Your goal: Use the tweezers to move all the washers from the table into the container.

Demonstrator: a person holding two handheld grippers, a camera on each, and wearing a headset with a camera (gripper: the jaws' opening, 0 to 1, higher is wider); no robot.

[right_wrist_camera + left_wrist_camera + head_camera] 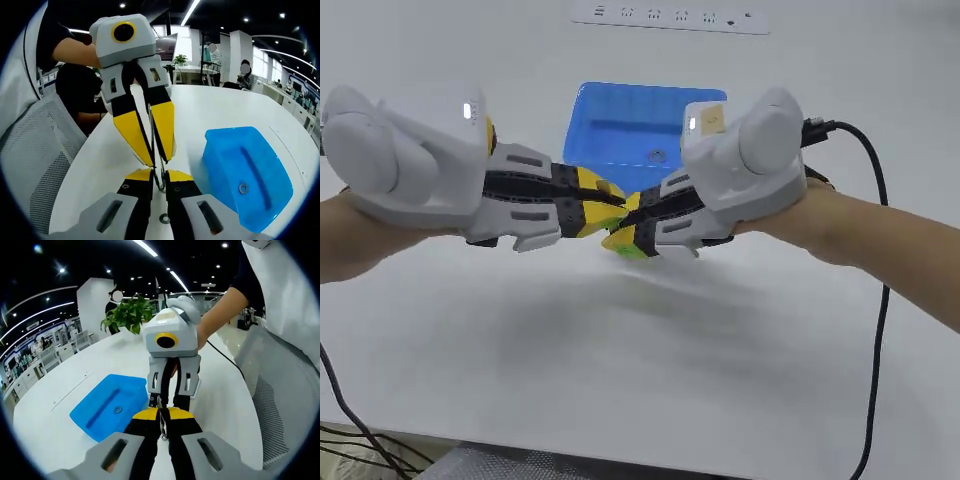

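Head view: the left tool (610, 205) and right tool (625, 238) meet tip to tip at centre frame above the desk (620, 350). Behind them, the blue container (610, 110) holds one washer (656, 156).

Left gripper view: low centre, the left tool's jaws are clamped on the tweezers (161, 420).

Right gripper view: the right tool's jaws also appear pressed onto them. A loose washer (164, 218) lies on the desk at the bottom edge. It looks light, flat, hard and slippery, and is probably best pinched across its rim.
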